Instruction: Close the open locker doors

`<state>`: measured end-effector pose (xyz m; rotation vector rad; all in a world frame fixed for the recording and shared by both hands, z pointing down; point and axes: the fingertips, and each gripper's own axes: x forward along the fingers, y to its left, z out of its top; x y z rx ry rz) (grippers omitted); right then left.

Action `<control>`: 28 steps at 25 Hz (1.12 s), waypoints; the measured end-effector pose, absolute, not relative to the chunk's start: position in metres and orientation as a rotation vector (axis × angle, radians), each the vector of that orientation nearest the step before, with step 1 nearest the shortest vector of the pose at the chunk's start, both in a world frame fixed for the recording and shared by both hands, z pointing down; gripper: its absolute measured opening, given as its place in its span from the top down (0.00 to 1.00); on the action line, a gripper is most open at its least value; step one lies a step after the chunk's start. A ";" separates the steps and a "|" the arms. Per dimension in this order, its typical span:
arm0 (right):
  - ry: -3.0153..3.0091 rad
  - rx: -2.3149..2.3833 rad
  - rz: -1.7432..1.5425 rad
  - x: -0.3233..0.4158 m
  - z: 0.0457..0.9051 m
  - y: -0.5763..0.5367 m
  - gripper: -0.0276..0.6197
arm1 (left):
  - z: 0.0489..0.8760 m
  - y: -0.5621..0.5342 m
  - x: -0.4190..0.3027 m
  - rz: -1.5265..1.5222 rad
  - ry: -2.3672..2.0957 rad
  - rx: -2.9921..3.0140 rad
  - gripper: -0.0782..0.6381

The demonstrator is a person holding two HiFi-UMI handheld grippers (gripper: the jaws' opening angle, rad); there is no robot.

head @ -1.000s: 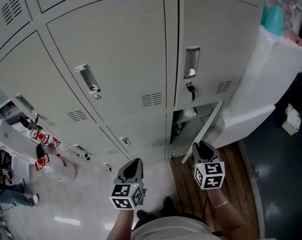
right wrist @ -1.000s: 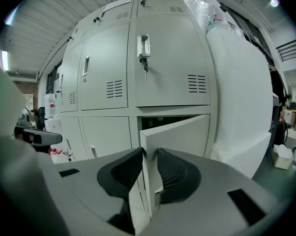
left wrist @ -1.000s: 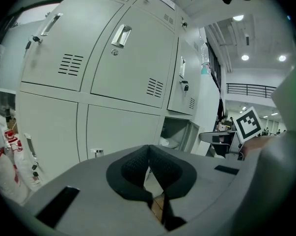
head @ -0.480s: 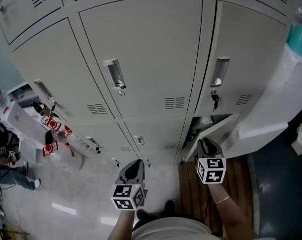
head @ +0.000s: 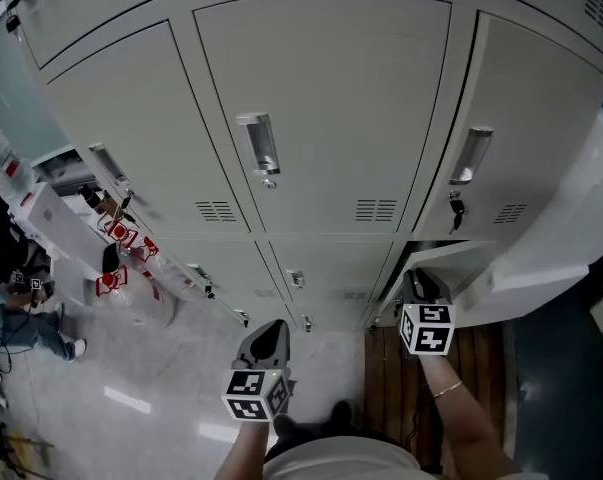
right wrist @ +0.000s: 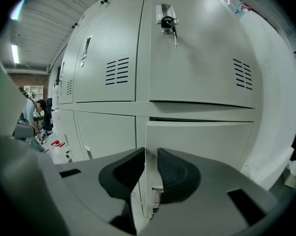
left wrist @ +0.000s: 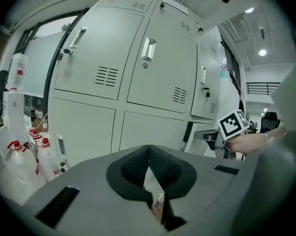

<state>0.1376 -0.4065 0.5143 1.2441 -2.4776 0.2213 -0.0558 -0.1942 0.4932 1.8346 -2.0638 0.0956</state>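
**Head view:** a bank of grey steel lockers [head: 321, 98], doors w/ recessed handles + louvre vents. In the btm-right compartment the lower locker door [head: 459, 264] is ajar, swung part-way out w/ a dark gap behind it. The right claw [head: 413, 276] sits at that door's free edge. Its marker cube [head: 427, 328] shows black-and-white square codes. The left claw [head: 272, 326] is apart to the left, over pale floor, pointing at the shut btm doors. A key [head: 455, 211] hangs in the lock of the door above the ajar one. Far left are red-capped bottles [head: 111, 283] w/ red/white labels, print too small to read, and a person [head: 6, 313] near them.

**Left gripper view:** the left claw [left wrist: 148, 150] is clenched, pad tips meeting, nothing betw. them. The lockers are ahead, and the right claw [left wrist: 209, 135] shows at the ajar door on the right.

**Right gripper view:** the right claw [right wrist: 150, 151] is part-way released, and its jaws have just been closing. The lower locker door [right wrist: 201, 141] fills the front. Its free edge lines up w/ the gap, beyond the pads, neither pad seen pressing on it. The key [right wrist: 168, 24] hangs above.
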 end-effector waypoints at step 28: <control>-2.426 1.249 0.206 0.112 0.519 -0.445 0.90 | 0.488 -0.168 -0.098 0.071 -2.148 1.717 0.86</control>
